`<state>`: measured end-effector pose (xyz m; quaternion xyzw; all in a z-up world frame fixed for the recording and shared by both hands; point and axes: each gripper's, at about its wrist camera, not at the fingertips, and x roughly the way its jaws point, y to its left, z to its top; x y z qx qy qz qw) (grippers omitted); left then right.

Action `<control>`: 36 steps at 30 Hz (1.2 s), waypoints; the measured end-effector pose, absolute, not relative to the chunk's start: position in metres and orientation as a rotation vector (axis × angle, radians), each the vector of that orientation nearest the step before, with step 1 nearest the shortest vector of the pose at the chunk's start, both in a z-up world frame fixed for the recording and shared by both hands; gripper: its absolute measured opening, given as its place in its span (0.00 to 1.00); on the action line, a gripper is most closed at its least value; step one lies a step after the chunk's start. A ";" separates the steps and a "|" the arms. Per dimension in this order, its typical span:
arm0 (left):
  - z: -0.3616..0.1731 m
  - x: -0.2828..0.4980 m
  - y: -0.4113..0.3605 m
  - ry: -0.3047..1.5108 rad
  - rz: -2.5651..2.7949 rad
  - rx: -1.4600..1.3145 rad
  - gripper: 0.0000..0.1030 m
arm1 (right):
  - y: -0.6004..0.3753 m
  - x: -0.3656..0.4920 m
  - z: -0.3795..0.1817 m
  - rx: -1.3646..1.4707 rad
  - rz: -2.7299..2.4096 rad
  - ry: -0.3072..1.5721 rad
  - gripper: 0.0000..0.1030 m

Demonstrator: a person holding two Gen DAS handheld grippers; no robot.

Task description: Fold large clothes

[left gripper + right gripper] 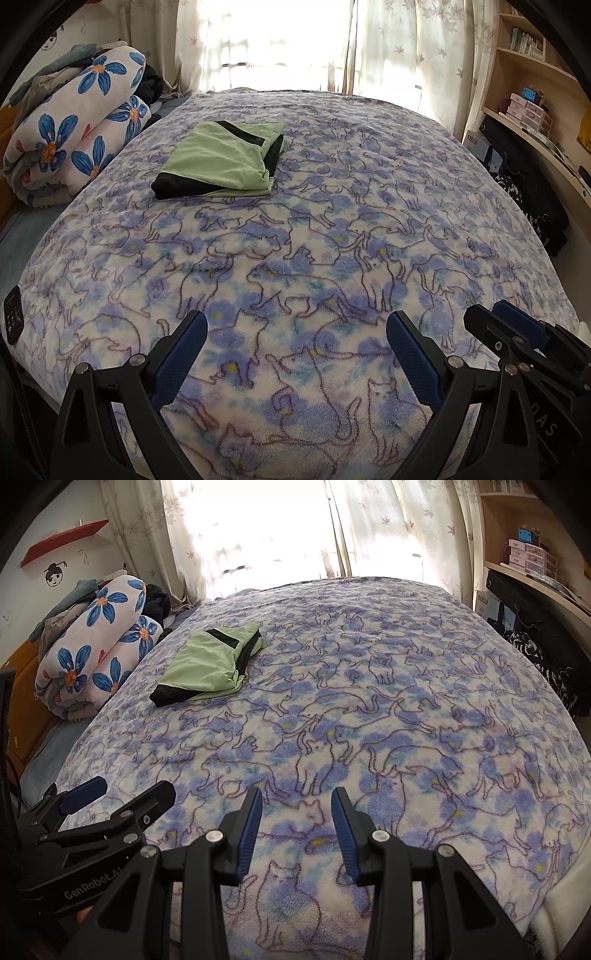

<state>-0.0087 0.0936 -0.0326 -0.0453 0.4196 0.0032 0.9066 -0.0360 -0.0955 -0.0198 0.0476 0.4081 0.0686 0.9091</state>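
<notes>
The folded green-and-black garment (221, 160) lies flat on the bed's cat-print blanket (314, 258), toward its far left part, near the rolled flower-print quilt (74, 133) at the bed's left edge. Well apart from it, at the near end, both tools hover over the blanket, side by side. The left tool (295, 332) has its jaws wide apart and empty; the right tool (296, 805) stands partly open, nothing between its blue pads (251, 834).

Home bedroom: bed (332, 229), curtained window (280, 40), bookshelf (532, 48).
</notes>
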 end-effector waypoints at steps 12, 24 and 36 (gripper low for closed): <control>-0.034 -0.009 0.096 0.874 0.021 -0.083 0.94 | -0.096 -0.036 -0.021 0.100 0.143 0.844 0.38; -0.034 -0.008 0.097 0.883 0.032 -0.081 0.94 | -0.096 -0.038 -0.023 0.104 0.146 0.849 0.38; -0.036 -0.009 0.097 0.888 0.034 -0.081 0.94 | -0.096 -0.039 -0.025 0.105 0.147 0.854 0.38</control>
